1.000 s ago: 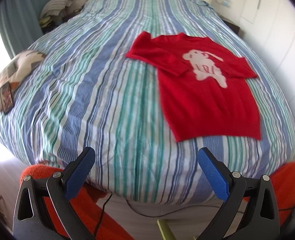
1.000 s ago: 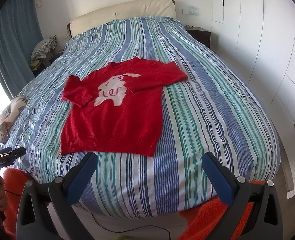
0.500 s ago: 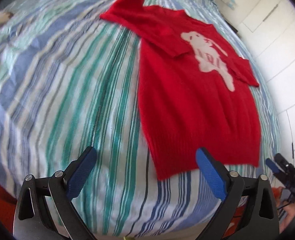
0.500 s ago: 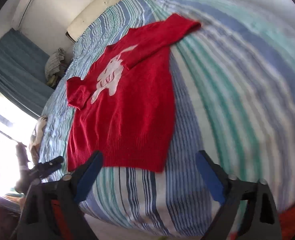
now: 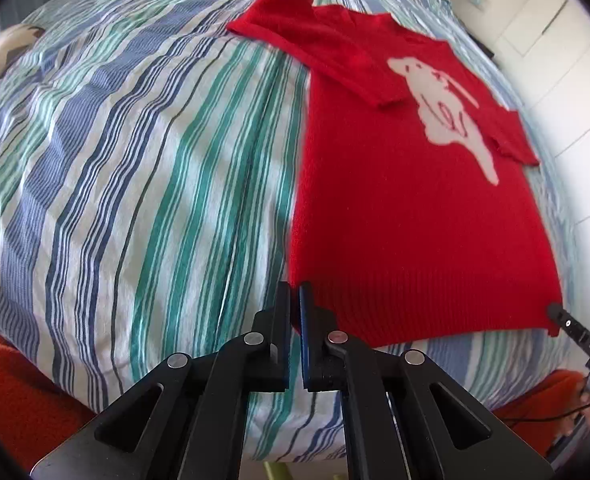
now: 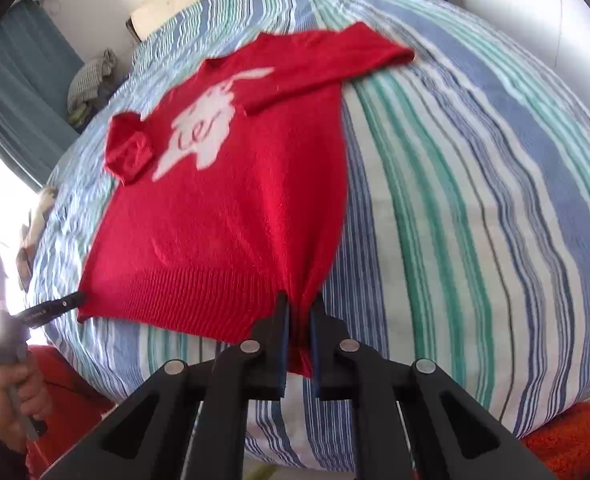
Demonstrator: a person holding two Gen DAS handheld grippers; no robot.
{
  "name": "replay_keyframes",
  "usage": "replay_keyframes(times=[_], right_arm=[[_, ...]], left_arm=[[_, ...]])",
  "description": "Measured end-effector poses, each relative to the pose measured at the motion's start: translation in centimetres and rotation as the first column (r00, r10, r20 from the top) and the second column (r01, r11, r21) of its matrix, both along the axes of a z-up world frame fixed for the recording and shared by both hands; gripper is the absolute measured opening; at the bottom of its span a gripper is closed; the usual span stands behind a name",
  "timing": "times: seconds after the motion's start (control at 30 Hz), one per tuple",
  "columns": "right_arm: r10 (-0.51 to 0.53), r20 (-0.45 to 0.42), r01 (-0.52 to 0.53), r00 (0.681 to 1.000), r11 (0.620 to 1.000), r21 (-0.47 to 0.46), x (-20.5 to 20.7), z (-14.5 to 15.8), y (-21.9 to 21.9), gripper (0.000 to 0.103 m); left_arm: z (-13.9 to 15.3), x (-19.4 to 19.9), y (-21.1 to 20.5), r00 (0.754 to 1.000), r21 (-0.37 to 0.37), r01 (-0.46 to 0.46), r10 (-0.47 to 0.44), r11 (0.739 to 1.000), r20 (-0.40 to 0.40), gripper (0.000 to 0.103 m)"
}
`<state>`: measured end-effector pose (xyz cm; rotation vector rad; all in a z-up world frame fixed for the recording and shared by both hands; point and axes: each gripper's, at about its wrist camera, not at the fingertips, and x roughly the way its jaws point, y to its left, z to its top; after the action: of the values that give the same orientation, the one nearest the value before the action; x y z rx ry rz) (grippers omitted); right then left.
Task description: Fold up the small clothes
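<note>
- The red sweater (image 6: 231, 208) lay flat on the striped bed (image 6: 475, 200).
- The right gripper (image 6: 298, 312) pinched its bottom corner tight.
- The left gripper (image 5: 294, 292) looked closed on the other corner.
- Best to lift both evenly.

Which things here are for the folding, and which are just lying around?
For the folding:
red knitted jumper with white dog picture
right gripper, shut on its hem corner
left gripper, shut at the other corner

Just lying around:
patterned cushion
checked cloth pile
</note>
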<state>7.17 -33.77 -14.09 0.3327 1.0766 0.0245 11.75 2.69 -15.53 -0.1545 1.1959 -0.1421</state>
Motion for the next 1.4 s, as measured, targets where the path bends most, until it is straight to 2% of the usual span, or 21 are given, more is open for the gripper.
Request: replay_keyframes(times=[0.07,0.2,0.53,0.77,0.9,0.93,1.0,1.03,1.07,1.1,1.13,1.23,1.33,1.4], right_arm=[[-0.016,-0.022,0.016,1.0,1.0,0.006,0.3,-1.3,0.1,0.008],[-0.038,-0.027,0.038,0.999,0.999,0.002,0.6,-3.4,0.1,0.008],[-0.026,0.008,0.026,1.0,0.998,-0.061,0.3,-3.5,0.7,0.009],[-0.021,0.043,0.024,0.999,0.997,-0.067,-0.3,-3.3,0.7,0.009],[-0.014,0.052,0.018,0.999,0.998,-0.067,-0.6,-3.0,0.9,0.017],[-0.009,0.051,0.013,0.999,0.997,-0.073,-0.7,-2.9,1.0,0.019],[0.0,0.045,0.004,0.999,0.997,-0.075,-1.0,-2.6,1.1,0.034],[0.001,0.041,0.002,0.999,0.997,-0.075,-1.1,-2.5,1.2,0.039],[0.001,0.037,0.002,0.999,0.997,-0.078,-1.4,-2.4,1.2,0.049],[-0.001,0.032,0.004,0.999,0.996,-0.085,-1.7,-2.2,1.2,0.057],[-0.007,0.027,0.01,1.0,0.995,-0.096,-2.1,-2.0,1.2,0.06],[-0.043,0.029,0.046,0.999,0.992,-0.116,-3.3,-1.5,0.8,0.066],[-0.125,0.083,0.136,0.989,0.981,-0.138,-4.5,-0.2,-0.6,0.067],[-0.196,0.135,0.215,0.971,0.966,-0.143,-5.2,0.7,-1.8,0.074]], left_arm=[[-0.8,-0.1,-0.5,1.0,0.046,0.009,-0.008,0.999,-0.002,0.002],[-1.6,0.0,-0.9,1.0,0.082,0.015,-0.016,0.997,0.004,0.002],[-1.8,-0.4,-1.4,0.999,0.125,0.028,-0.033,0.992,0.035,0.002],[-1.8,-0.7,-2.1,0.997,0.168,0.04,-0.05,0.985,0.054,0.003],[-1.7,-0.9,-2.4,0.995,0.207,0.051,-0.067,0.977,0.073,0.006],[-1.7,-0.9,-2.5,0.995,0.213,0.05,-0.067,0.976,0.075,0.01],[-1.4,-1.1,-2.5,0.995,0.234,0.043,-0.064,0.971,0.081,0.028],[-1.2,-1.2,-2.4,0.995,0.246,0.035,-0.057,0.969,0.084,0.052],[-0.9,-1.5,-2.1,0.995,0.25,0.024,-0.047,0.968,0.089,0.077],[-0.6,-1.8,-1.7,0.995,0.246,0.012,-0.036,0.969,0.094,0.084],[-0.3,-2.2,-1.1,0.995,0.233,0.002,-0.025,0.972,0.098,0.087],[0.1,-3.5,0.7,0.996,0.201,-0.019,0.001,0.979,0.088,0.087],[1.3,-5.0,2.6,0.988,0.18,-0.071,0.044,0.981,0.149,0.087],[2.2,-5.6,3.8,0.976,0.171,-0.123,0.088,0.978,0.199,0.087]])
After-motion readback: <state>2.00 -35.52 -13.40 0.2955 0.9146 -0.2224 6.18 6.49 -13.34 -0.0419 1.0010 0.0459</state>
